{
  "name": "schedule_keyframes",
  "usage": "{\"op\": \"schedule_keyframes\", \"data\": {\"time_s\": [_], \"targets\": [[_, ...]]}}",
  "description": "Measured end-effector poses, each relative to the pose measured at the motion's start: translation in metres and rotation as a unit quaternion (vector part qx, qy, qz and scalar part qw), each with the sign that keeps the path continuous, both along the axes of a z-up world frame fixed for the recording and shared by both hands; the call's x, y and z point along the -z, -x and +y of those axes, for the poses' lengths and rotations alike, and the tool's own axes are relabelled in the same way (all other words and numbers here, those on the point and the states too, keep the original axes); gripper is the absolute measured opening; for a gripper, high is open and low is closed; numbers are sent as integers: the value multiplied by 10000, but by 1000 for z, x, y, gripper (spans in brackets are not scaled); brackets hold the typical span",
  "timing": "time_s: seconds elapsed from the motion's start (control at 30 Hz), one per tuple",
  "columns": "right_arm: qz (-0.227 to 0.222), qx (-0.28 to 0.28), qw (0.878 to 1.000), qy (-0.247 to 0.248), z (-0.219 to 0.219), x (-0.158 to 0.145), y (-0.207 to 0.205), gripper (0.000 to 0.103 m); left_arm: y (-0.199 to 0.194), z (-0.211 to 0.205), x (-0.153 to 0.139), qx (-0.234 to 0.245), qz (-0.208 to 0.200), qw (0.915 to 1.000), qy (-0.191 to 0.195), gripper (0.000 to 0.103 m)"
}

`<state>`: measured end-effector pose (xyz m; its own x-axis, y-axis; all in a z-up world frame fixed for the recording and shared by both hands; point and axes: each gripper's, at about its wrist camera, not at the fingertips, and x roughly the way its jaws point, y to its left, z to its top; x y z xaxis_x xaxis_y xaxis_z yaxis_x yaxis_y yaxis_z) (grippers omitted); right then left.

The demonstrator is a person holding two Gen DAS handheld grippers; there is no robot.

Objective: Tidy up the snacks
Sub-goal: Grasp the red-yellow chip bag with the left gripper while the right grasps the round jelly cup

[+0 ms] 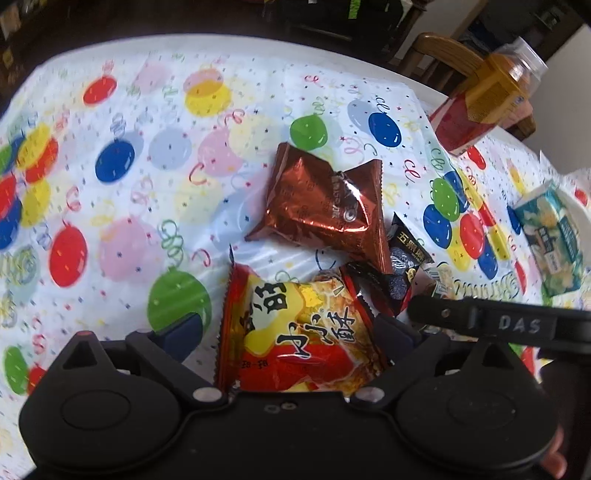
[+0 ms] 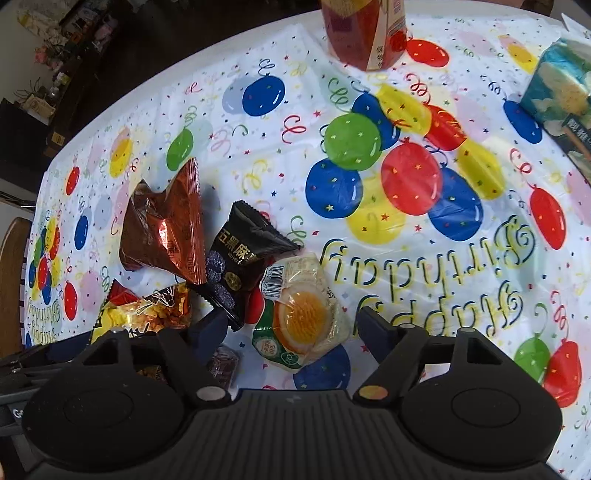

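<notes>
A red and yellow snack packet point(image 1: 295, 332) lies on the balloon tablecloth point(image 1: 147, 155) between the spread fingers of my left gripper point(image 1: 290, 332), which is open. In the right wrist view a clear packet with an orange disc point(image 2: 303, 321) lies between the fingers of my right gripper point(image 2: 293, 328), also open. A brown foil packet point(image 1: 325, 206) point(image 2: 166, 229) and a black packet point(image 1: 402, 266) point(image 2: 243, 254) lie just beyond, the foil one overlapping the black one. The red and yellow packet point(image 2: 147, 314) shows at the right gripper's left.
A tall red and yellow jar point(image 1: 480, 107) point(image 2: 362, 33) stands at the far side. A teal box point(image 1: 554, 236) point(image 2: 561, 96) sits at the right. A small dark purple packet point(image 2: 221, 365) lies under the right gripper's left finger. Wooden chairs point(image 1: 443, 51) point(image 2: 11, 277) stand at the table's edge.
</notes>
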<state>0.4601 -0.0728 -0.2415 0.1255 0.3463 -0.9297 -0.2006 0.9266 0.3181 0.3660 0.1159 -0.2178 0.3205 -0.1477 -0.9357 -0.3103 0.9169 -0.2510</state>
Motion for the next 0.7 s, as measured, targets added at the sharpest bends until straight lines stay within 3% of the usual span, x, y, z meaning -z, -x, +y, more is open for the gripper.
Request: {"op": "schedule_keyframes", "data": {"time_s": [0.13,0.27,0.33,0.47,0.53,0.7], "targets": [[0,-1,10000,42,2,5,1,68,1,1,5,-14,14,9999,150,92],[-95,-84,9998,131,6,4,4,65,2,0,9,17,8,9995,320,85],[-185,-161,9993,300,9,3,6,57,1,-1,8,37,-22,9993,368,76],[-247,-169,9990,336,7,2,8,55,2,-6,4,96,-83,9995,279,71],[-290,-162,9988,357,5,1,9,54,4,-8,2,117,-124,9996,221,63],[-366,-108,9987,327,-2,-5,13,53,7,-7,-1,85,-149,9998,133,60]]}}
